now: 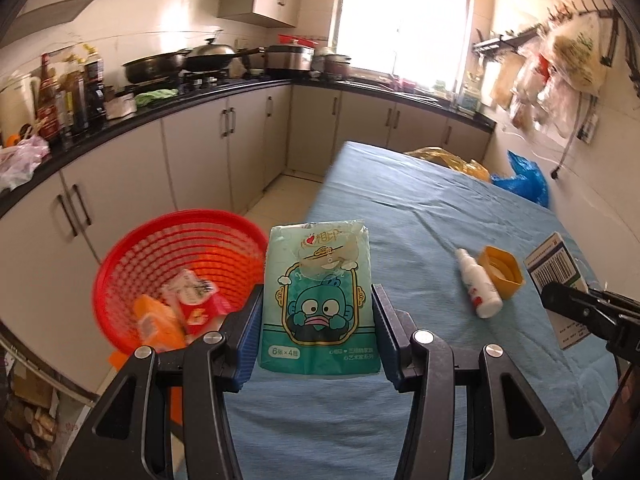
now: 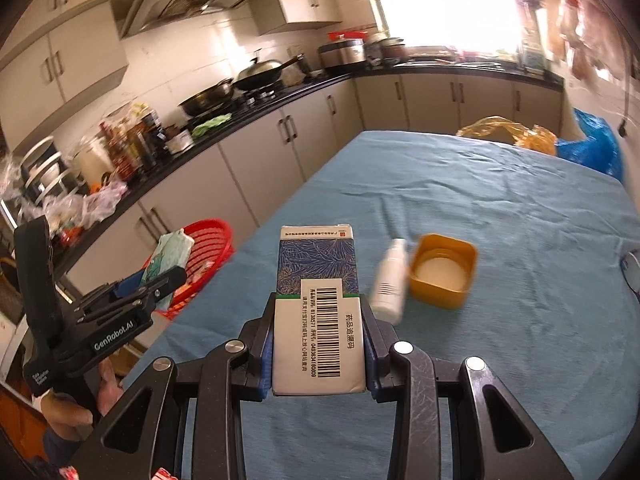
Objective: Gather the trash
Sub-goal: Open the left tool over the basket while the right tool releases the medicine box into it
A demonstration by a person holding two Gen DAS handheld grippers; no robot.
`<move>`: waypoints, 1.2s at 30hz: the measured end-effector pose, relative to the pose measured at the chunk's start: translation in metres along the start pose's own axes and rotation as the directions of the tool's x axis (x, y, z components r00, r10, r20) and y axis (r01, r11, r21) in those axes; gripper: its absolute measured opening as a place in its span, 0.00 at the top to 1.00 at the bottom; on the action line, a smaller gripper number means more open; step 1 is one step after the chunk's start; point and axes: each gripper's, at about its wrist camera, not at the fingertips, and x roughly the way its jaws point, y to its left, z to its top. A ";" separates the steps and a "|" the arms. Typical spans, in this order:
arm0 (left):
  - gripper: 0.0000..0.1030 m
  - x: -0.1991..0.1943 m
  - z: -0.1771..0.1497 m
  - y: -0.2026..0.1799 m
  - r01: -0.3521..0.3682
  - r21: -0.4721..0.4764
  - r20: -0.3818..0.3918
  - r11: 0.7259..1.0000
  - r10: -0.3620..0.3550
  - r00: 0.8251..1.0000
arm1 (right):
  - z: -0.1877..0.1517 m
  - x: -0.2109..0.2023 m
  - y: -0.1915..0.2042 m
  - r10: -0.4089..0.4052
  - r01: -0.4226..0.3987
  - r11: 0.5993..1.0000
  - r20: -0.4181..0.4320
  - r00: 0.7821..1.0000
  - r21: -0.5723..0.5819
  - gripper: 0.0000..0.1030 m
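Note:
My left gripper [image 1: 316, 340] is shut on a green tissue pack [image 1: 318, 300] with a cartoon face, held above the table's left edge. Left of it and lower stands a red mesh basket [image 1: 168, 248] with wrappers inside. My right gripper [image 2: 320, 344] is shut on a blue-and-white medicine box [image 2: 318, 312] with a barcode. That box [image 1: 554, 268] also shows at the right of the left wrist view. In the right wrist view the left gripper [image 2: 160, 276] holds the tissue pack [image 2: 168, 258] near the basket [image 2: 208, 240]. A white spray bottle [image 1: 478, 286] and a yellow lid [image 1: 502, 272] lie on the blue tablecloth [image 1: 400, 208].
A yellow plastic bag [image 1: 452, 160] and a blue plastic bag [image 1: 524, 178] sit at the table's far end. Kitchen cabinets and a black counter with pans and bottles [image 1: 72, 92] run along the left and back. Bags hang on the right wall [image 1: 560, 72].

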 end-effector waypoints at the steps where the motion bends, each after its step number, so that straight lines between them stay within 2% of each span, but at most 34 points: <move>1: 0.52 -0.001 0.001 0.009 -0.014 -0.009 0.001 1.000 0.014 1.000 | 0.002 0.005 0.007 0.013 -0.013 1.000 -0.009 1.000 -0.011 0.64; 13: 0.52 0.008 0.003 0.098 -0.127 -0.123 -0.032 0.984 0.123 0.992 | 0.035 0.065 0.084 0.105 -0.118 0.985 -0.101 0.989 -0.125 0.64; 25: 0.52 0.030 0.013 0.145 -0.188 -0.160 -0.057 0.969 0.181 0.982 | 0.074 0.156 0.156 0.188 -0.215 0.967 -0.182 0.965 -0.137 0.62; 26: 0.49 0.032 0.014 0.149 -0.185 -0.163 -0.059 0.969 0.177 0.982 | 0.076 0.162 0.160 0.187 -0.214 0.967 -0.186 0.965 -0.136 0.59; 27: 0.40 0.033 0.014 0.151 -0.183 -0.169 -0.061 0.968 0.175 0.983 | 0.078 0.169 0.163 0.190 -0.219 0.966 -0.197 0.962 -0.136 0.49; 29: 0.31 0.033 0.014 0.155 -0.178 -0.184 -0.057 0.967 0.170 0.984 | 0.081 0.175 0.165 0.191 -0.219 0.967 -0.196 0.962 -0.133 0.46; 36: 0.29 0.025 0.007 0.142 -0.136 -0.183 -0.049 0.974 0.129 0.990 | 0.078 0.140 0.130 0.166 -0.181 0.977 -0.123 0.978 -0.115 0.44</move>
